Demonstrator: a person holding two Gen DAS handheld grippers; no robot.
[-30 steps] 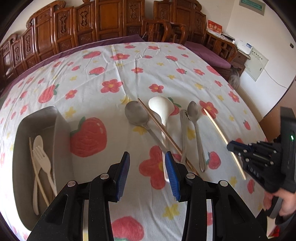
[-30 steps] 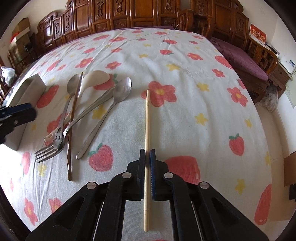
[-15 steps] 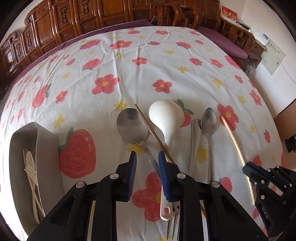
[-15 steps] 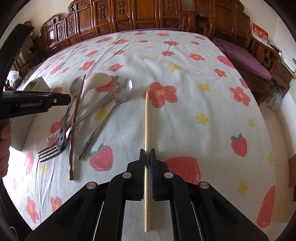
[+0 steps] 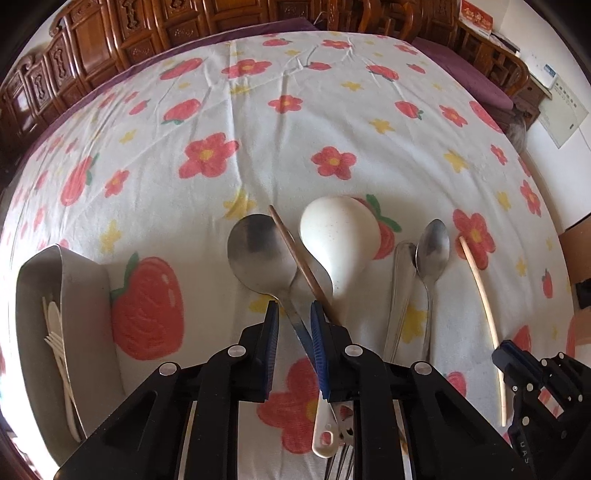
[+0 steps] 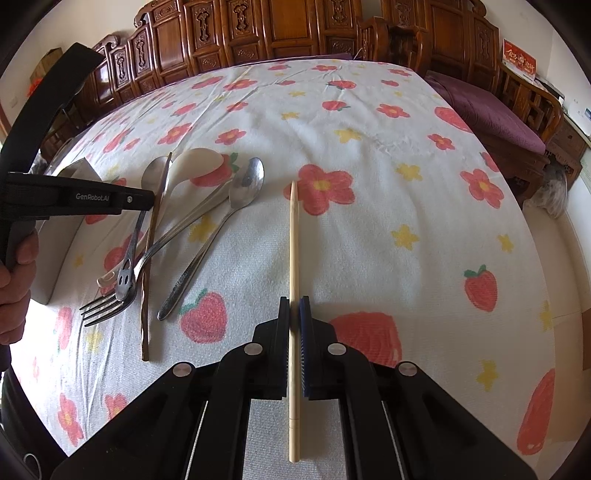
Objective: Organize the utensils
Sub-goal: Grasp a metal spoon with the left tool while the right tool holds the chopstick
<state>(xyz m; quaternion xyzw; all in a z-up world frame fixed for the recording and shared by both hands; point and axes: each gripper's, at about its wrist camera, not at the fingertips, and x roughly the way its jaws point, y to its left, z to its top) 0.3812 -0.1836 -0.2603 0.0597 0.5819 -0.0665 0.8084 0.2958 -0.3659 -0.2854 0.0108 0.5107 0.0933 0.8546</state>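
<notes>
Left tool [image 5: 293, 314] part open, fingers astride the handle of the large metal spoon [image 5: 260, 253], not closed on it. Right tool [image 6: 294, 308] clamped on the pale chopstick [image 6: 293, 258], which runs straight out ahead between the fingers and trails behind them. Remaining utensils lie clustered on the flowered worktop [image 5: 295, 122] toward its near edge: large metal spoon, dark chopstick [image 5: 301, 264] crossing over its neck, white ladle [image 5: 338, 240], fork [image 6: 107, 306] with tines toward the near edge, small metal spoon [image 5: 431, 254]. Metal tray [image 5: 74, 325] sits near the worktop's left edge, holding white plastic cutlery [image 5: 55, 336]. Carved wooden chairs [image 6: 258, 26] line the far edge.
</notes>
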